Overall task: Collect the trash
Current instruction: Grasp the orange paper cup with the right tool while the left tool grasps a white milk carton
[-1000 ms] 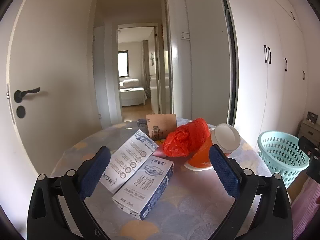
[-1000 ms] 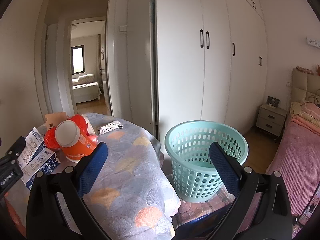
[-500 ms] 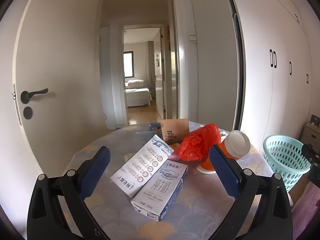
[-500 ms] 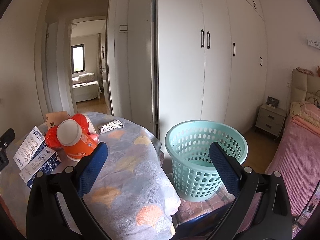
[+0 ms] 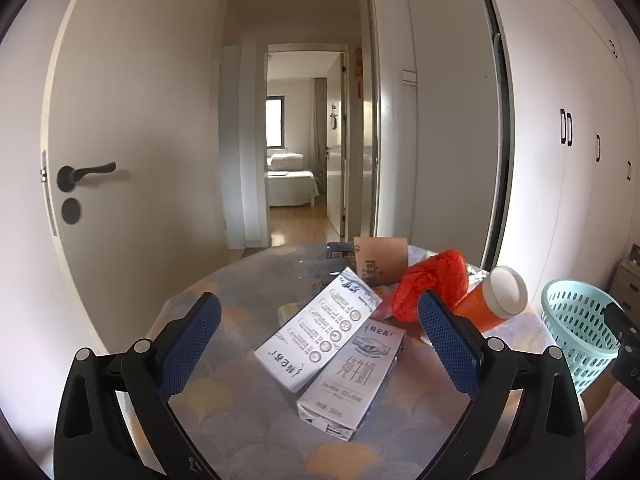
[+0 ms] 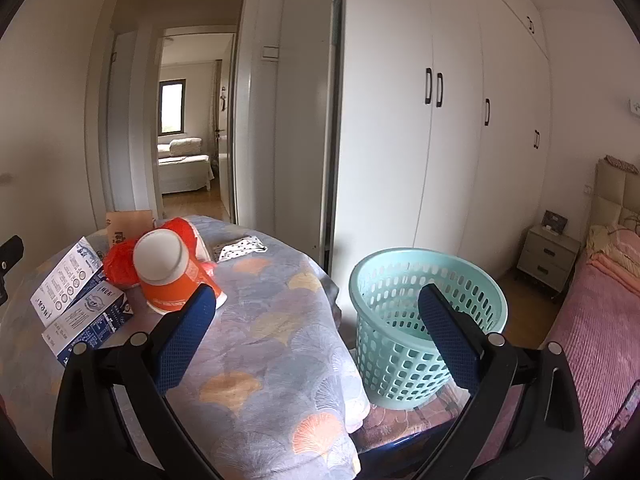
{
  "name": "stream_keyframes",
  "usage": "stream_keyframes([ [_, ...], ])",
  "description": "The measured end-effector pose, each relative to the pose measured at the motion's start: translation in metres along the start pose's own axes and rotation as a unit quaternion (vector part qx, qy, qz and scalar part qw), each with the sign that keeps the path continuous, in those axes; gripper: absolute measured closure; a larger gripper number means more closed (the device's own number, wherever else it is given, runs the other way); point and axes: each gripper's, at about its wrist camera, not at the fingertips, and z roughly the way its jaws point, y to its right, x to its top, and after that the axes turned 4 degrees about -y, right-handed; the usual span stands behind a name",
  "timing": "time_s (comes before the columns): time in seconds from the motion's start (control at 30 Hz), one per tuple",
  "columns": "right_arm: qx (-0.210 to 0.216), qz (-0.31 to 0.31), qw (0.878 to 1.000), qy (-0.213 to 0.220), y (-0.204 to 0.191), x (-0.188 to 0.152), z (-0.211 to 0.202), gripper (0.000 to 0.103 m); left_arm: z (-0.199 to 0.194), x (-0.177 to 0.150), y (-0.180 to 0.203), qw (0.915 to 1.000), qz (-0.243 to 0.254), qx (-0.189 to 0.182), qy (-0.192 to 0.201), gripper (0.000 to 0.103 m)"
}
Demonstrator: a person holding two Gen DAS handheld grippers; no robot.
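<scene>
Both grippers empty over a table of trash, basket on the floor.

The left gripper (image 5: 318,344) and right gripper (image 6: 316,332) hold their jaws wide apart. Two milk cartons (image 5: 352,376), a red plastic bag (image 5: 432,284), a tipped orange cup (image 6: 168,276) and a brown paper bag (image 5: 380,262) crowd the table's (image 6: 272,340) far side; the teal basket (image 6: 424,320) stands beside its right edge.

milk carton (image 5: 352,376): "纯牛奶"; other print illegible

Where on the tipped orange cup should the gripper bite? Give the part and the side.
Grip the orange cup across its orange wall, midway along, probably coming from above. It lies tilted with its white base raised toward the right gripper and its mouth down on the table, leaving no rim to pinch.
</scene>
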Motion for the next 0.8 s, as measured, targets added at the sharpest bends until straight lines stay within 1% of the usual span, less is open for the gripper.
stream_keyframes([
  [0.13,0.009,-0.007,1.0,-0.003,-0.005,0.0,0.002,0.015,0.006,0.001,-0.013,0.9999,-0.006,-0.007,-0.014,0.007],
  [0.17,0.012,-0.008,1.0,-0.005,-0.006,0.0,0.003,0.021,0.008,0.001,-0.016,0.9997,-0.008,-0.012,-0.019,0.007],
  [0.2,0.015,-0.009,1.0,-0.006,-0.007,0.0,0.004,0.029,0.011,0.002,-0.021,0.9992,-0.008,-0.03,-0.025,0.008],
  [0.23,0.018,-0.009,1.0,-0.008,-0.008,0.0,0.006,0.032,0.015,0.003,-0.025,0.9975,-0.004,-0.061,-0.037,0.008],
  [0.3,0.027,-0.006,0.999,-0.016,-0.009,0.001,0.011,0.033,0.023,0.004,-0.032,0.994,0.0,-0.092,-0.059,0.008],
  [0.33,0.032,-0.005,0.999,-0.02,-0.011,0.002,0.014,0.033,0.027,0.004,-0.033,0.993,0.006,-0.096,-0.069,0.008],
  [0.43,0.056,-0.013,0.998,-0.022,-0.022,0.008,0.018,0.033,0.041,0.007,-0.036,0.9917,0.027,-0.093,-0.085,0.008],
  [0.5,0.072,-0.019,0.997,-0.017,-0.031,0.014,0.019,0.032,0.056,0.01,-0.041,0.988,0.034,-0.108,-0.105,0.008],
  [0.6,0.101,-0.025,0.994,-0.02,-0.049,0.025,0.026,0.032,0.083,0.014,-0.044,0.9802,0.05,-0.126,-0.145,0.008],
  [0.73,0.127,-0.037,0.991,-0.026,-0.076,0.038,0.041,0.032,0.103,0.015,-0.036,0.9757,0.083,-0.125,-0.16,0.009],
  [0.8,0.133,-0.037,0.99,-0.035,-0.085,0.043,0.049,0.031,0.113,0.015,-0.029,0.9716,0.098,-0.131,-0.171,0.009],
])
